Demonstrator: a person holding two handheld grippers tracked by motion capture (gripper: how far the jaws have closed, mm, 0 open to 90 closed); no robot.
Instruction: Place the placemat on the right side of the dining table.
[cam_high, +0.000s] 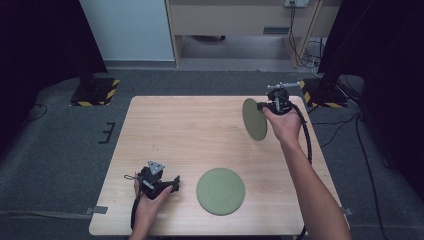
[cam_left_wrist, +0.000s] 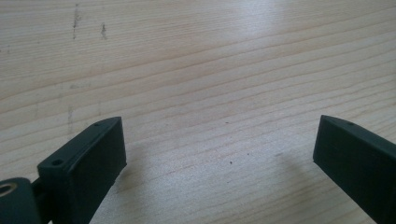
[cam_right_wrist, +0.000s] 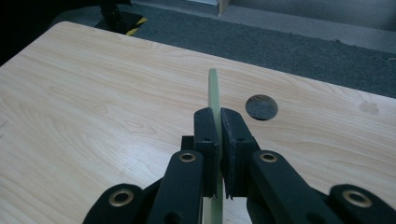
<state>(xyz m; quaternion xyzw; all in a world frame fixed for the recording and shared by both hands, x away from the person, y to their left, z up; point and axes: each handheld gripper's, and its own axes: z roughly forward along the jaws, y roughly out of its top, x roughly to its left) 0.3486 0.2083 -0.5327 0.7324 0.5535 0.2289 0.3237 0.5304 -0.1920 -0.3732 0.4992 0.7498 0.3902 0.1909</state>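
Held plate: round, flat, matte sage green, thin-rimmed, carried on edge above the far right of the worktop, clear of the surface. My right gripper has its fingers clamped on the rim. The right gripper view shows the plate edge-on as a pale green sliver pinched between black pads, and a dark round hole in the worktop beyond. The high view shows its full disc face and a second plate, same green, lying flat near the front edge. My left gripper rests low beside it, fingers wide apart over bare pale wood-grain laminate.
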